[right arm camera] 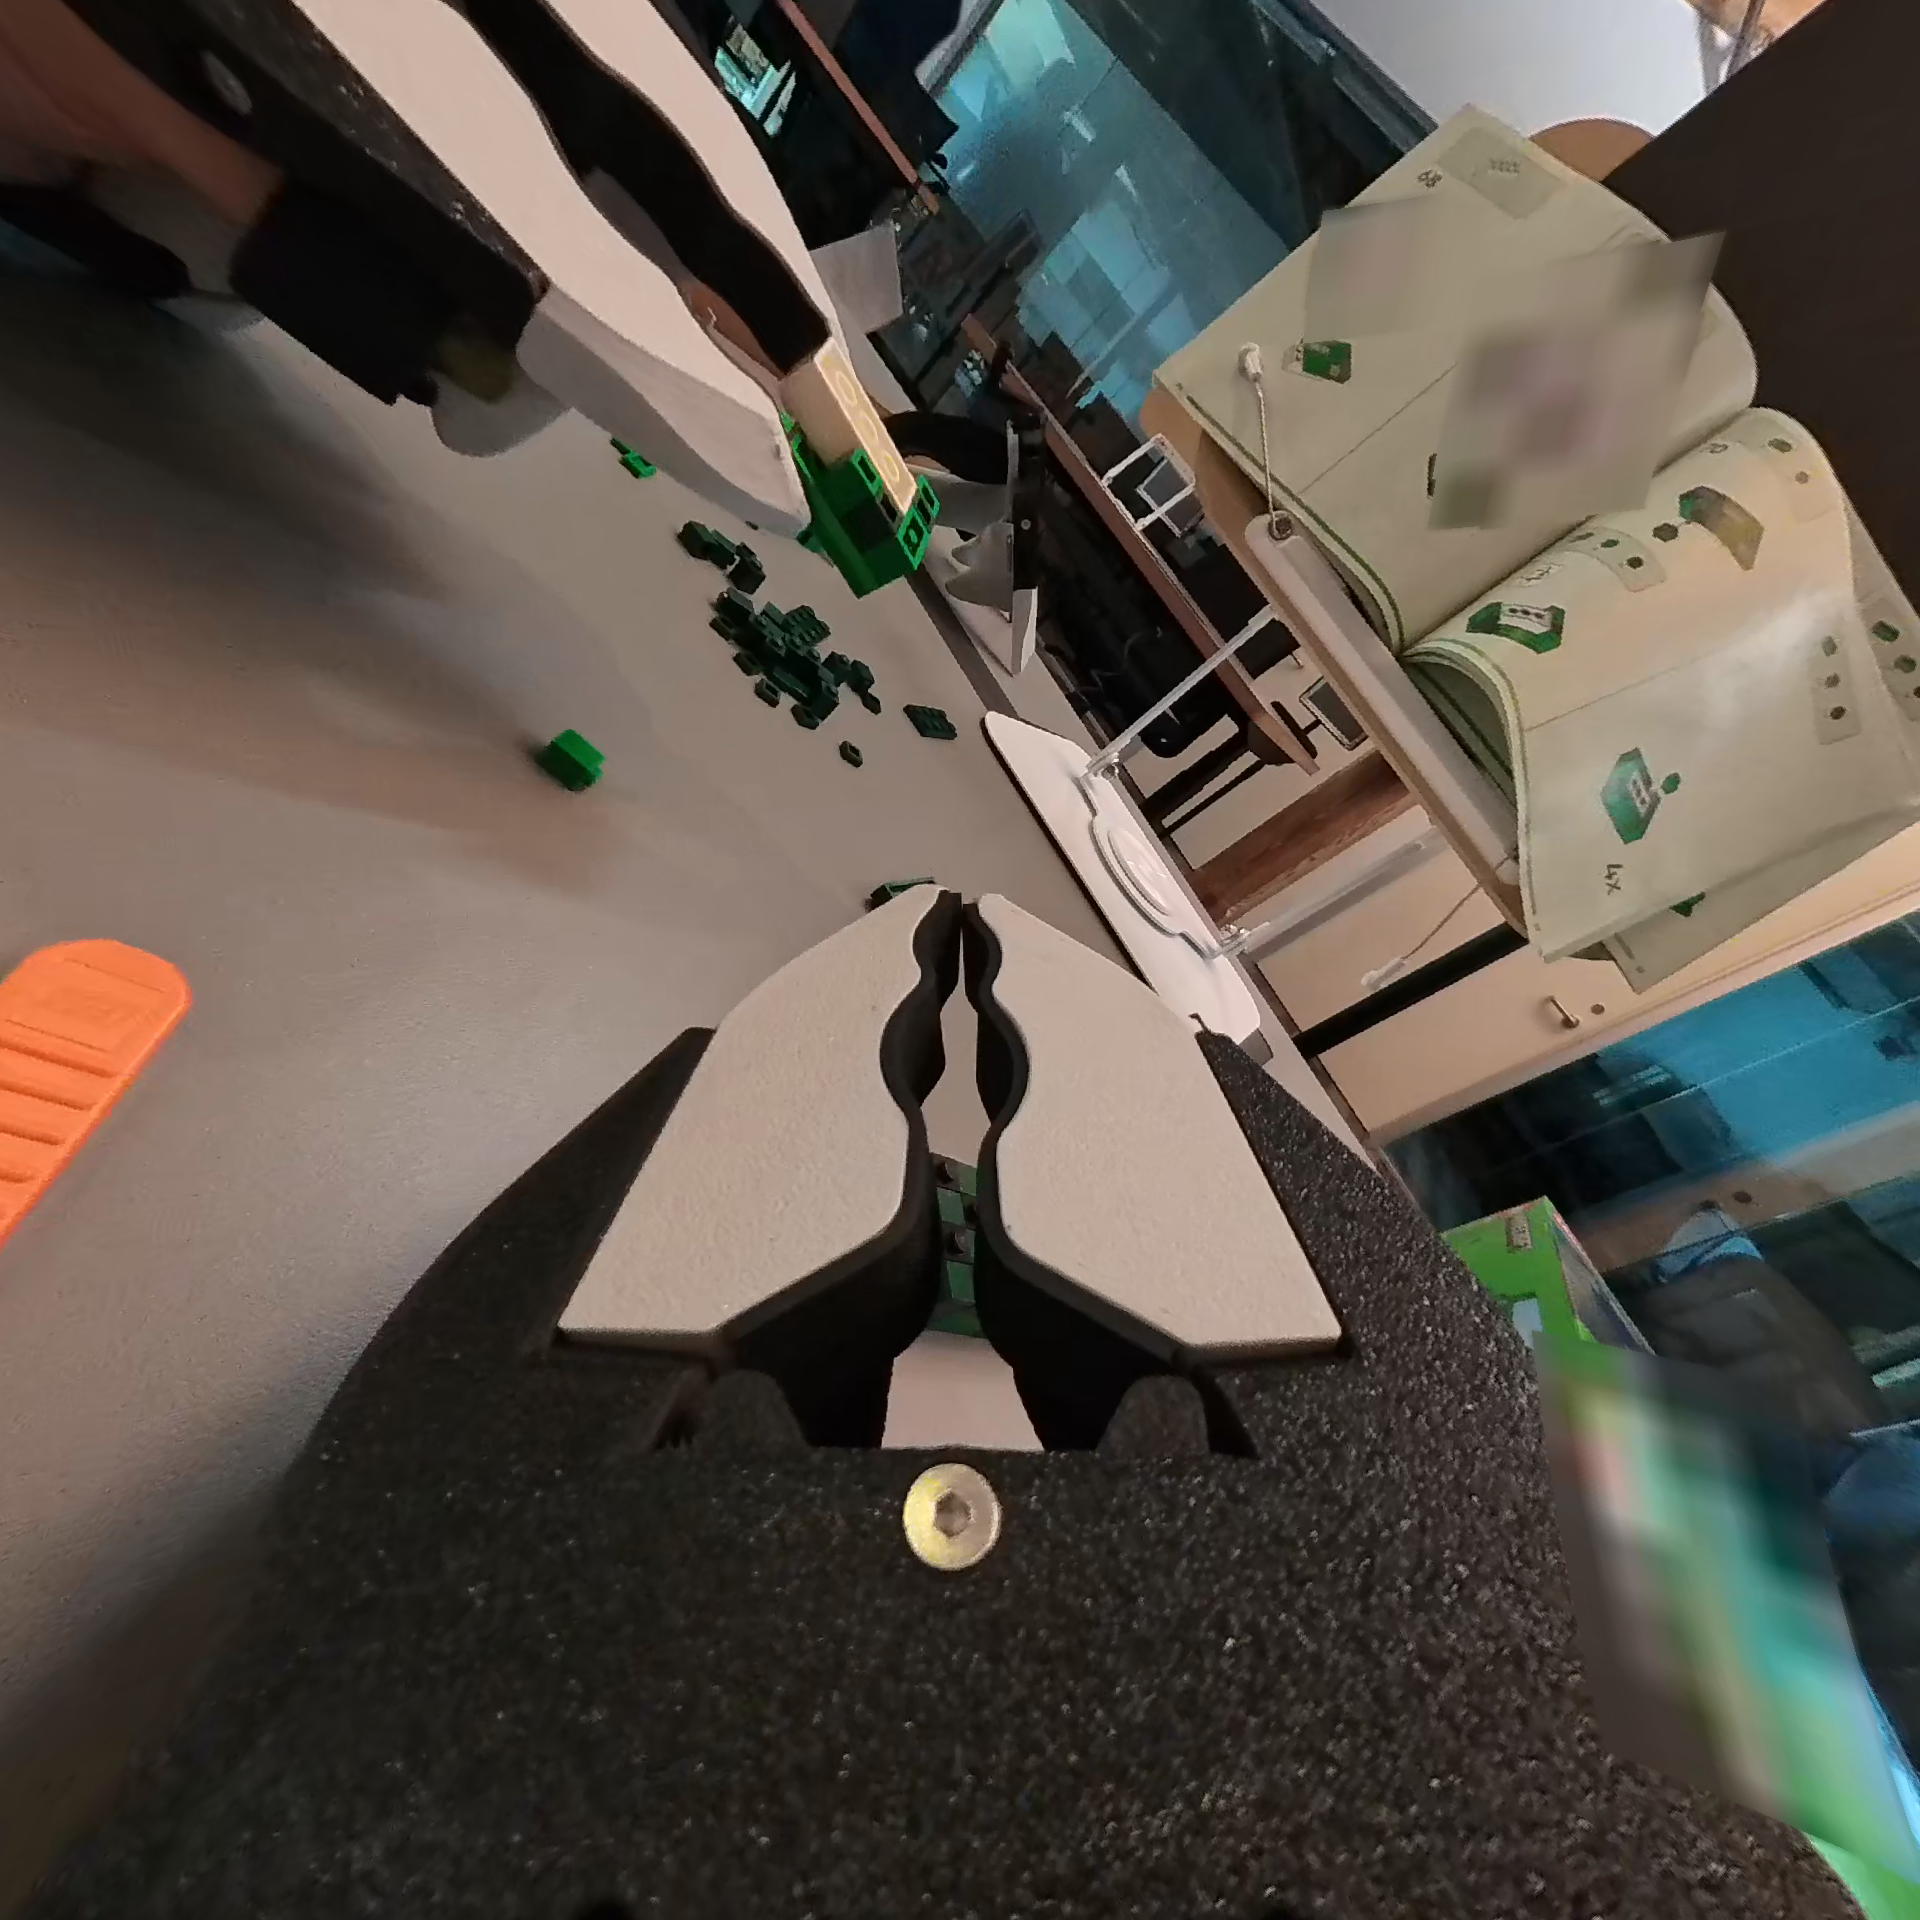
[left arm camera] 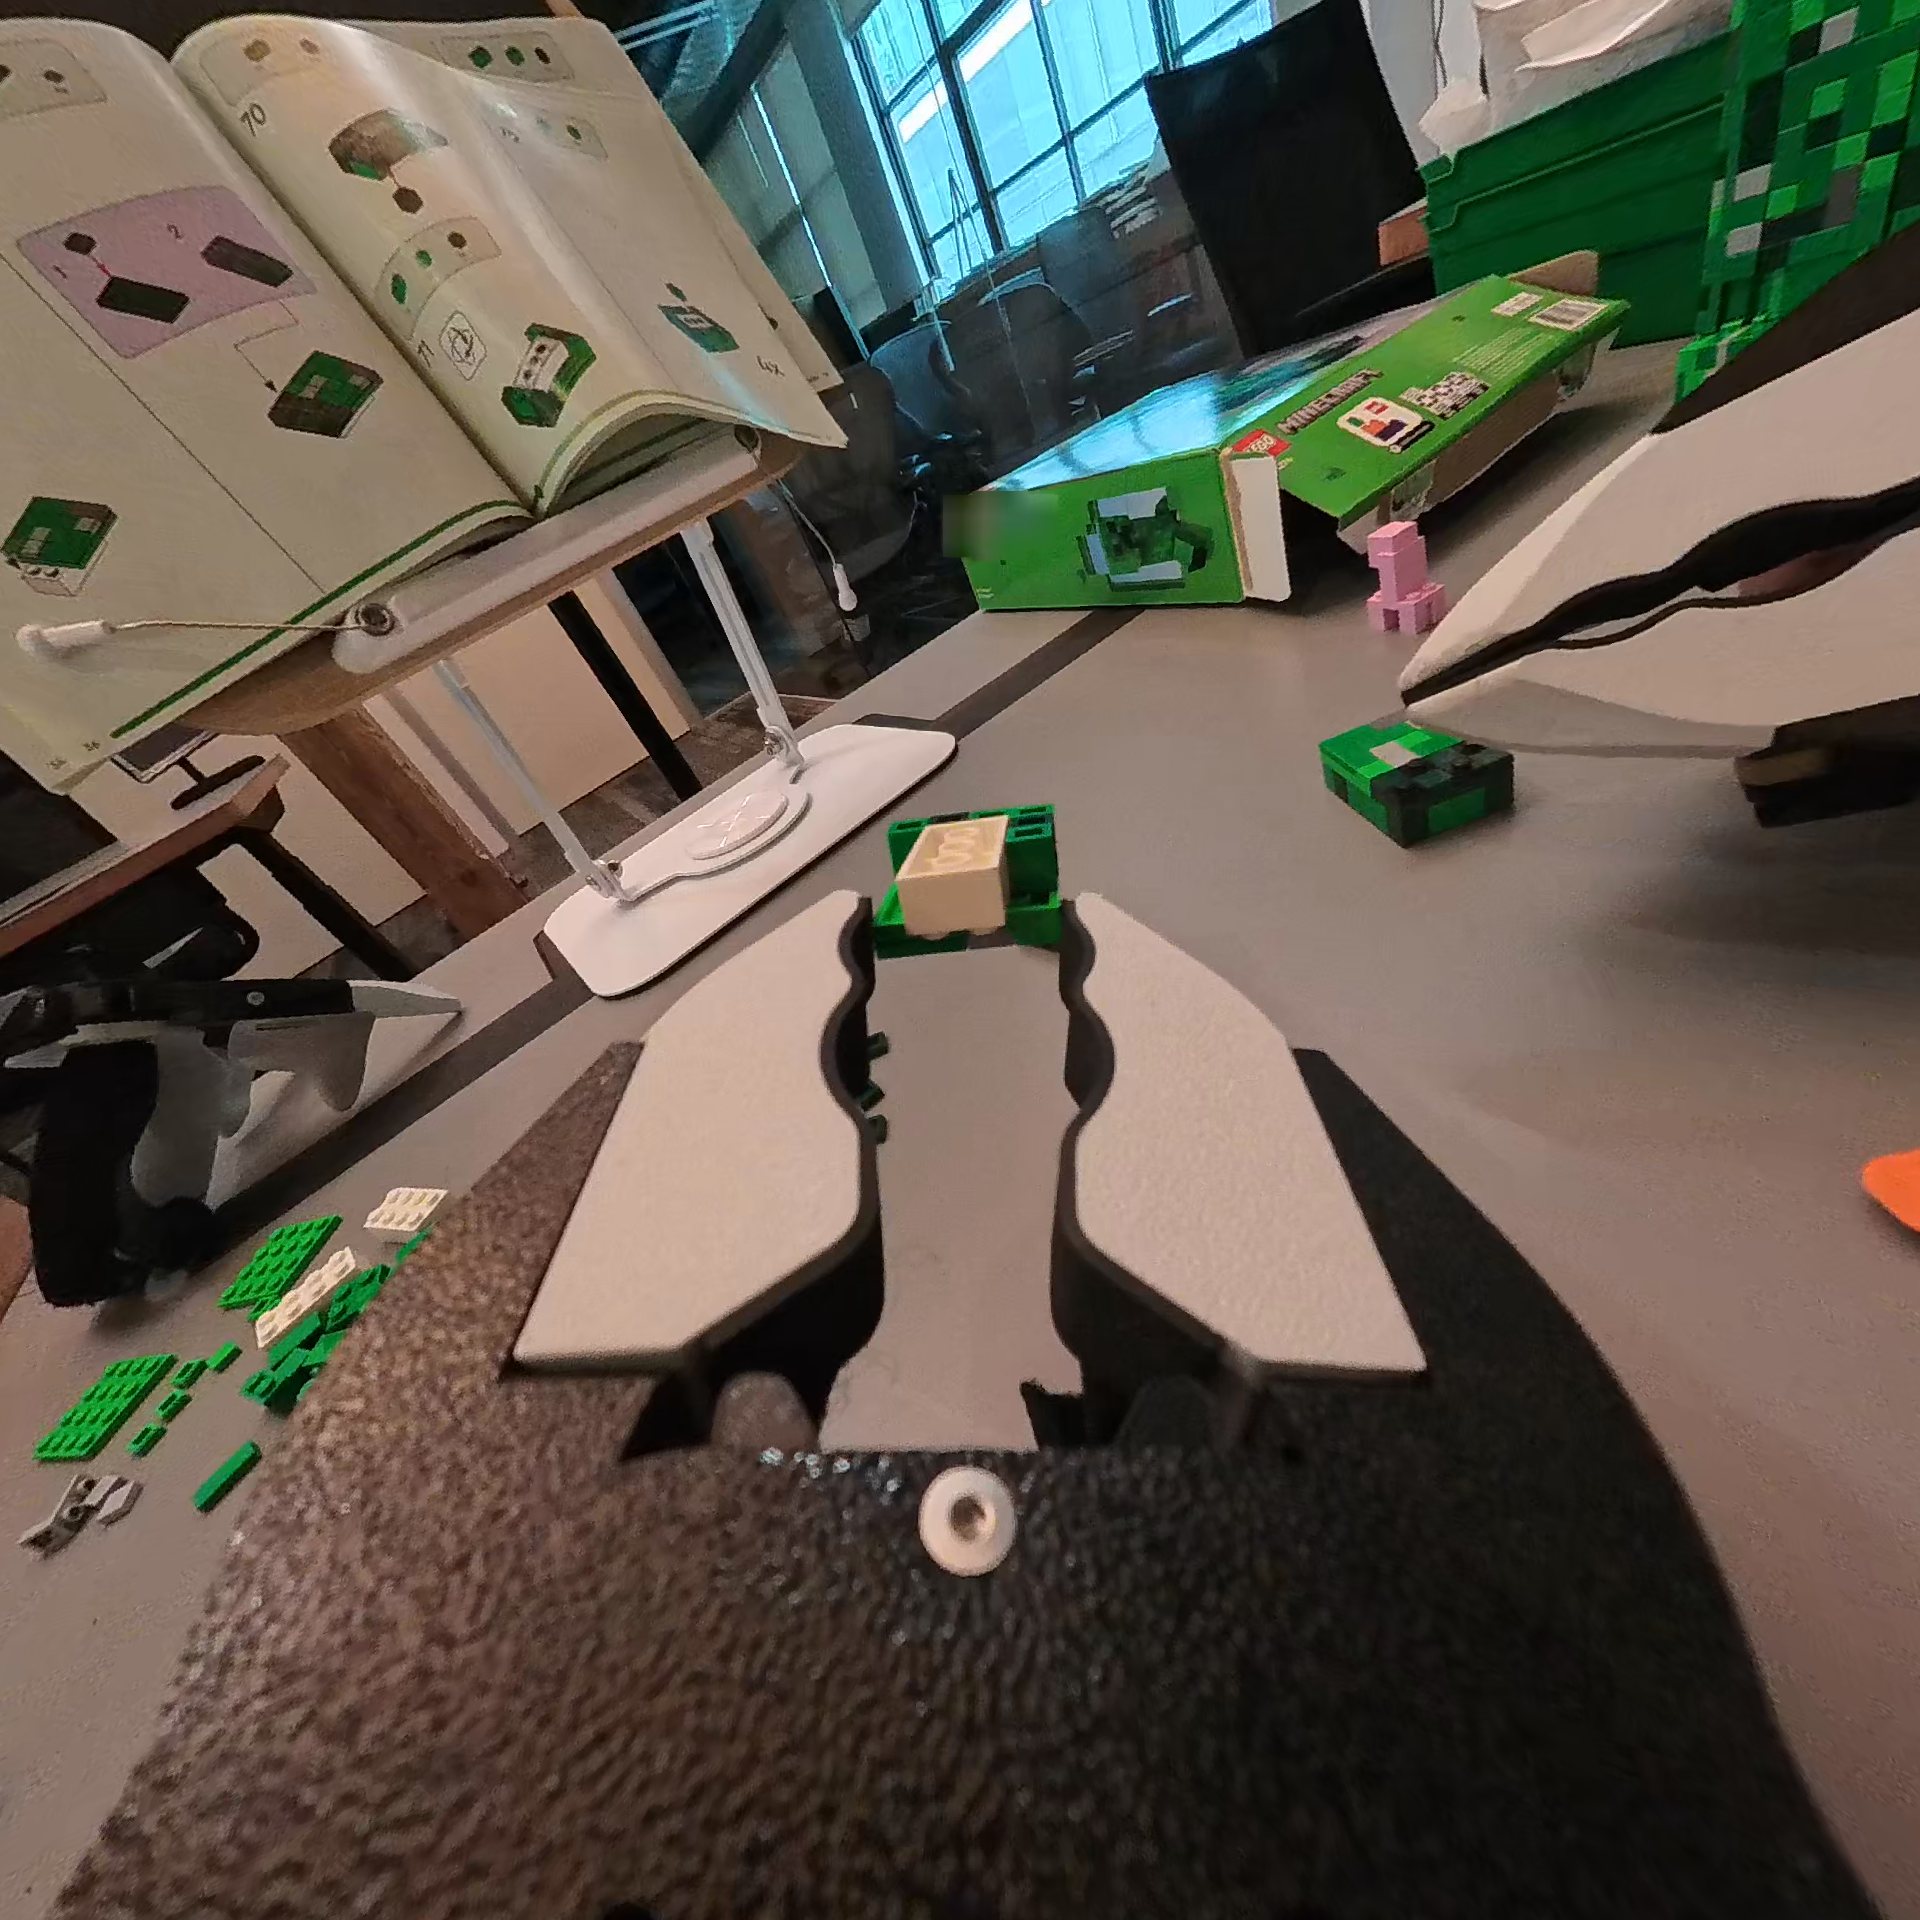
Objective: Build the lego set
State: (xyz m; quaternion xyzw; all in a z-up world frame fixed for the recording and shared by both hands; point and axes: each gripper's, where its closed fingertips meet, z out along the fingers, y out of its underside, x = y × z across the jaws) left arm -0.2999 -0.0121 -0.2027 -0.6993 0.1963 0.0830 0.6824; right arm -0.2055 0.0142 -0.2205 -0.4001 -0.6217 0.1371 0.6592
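My left gripper (left arm camera: 971,920) is shut on a small green assembly (left arm camera: 1029,842) with a white brick (left arm camera: 951,873) on top, held at the fingertips just above the grey table (left arm camera: 1351,1039). The right wrist view shows it too, at upper left (right arm camera: 862,488). My right gripper (right arm camera: 958,902) is shut, its tips nearly touching. It hovers just above a green and dark green block (left arm camera: 1413,784) on the table. A strip of that block shows through the finger gap (right arm camera: 956,1236). I see nothing clearly between the right tips. The right gripper also shows in the left wrist view (left arm camera: 1408,701).
An open instruction booklet (left arm camera: 312,312) sits on a white stand (left arm camera: 769,852) at the back left. Loose green and white pieces (left arm camera: 291,1309) lie at the left. A green box (left arm camera: 1247,468), a pink figure (left arm camera: 1403,582) and a tall green build (left arm camera: 1818,156) are behind. An orange tool (right arm camera: 73,1049) lies nearby. There is about 11 centimetres between the tips of the two grippers. About 20 centimetres separates my right fingertips from the pink figure (left arm camera: 1403,582).
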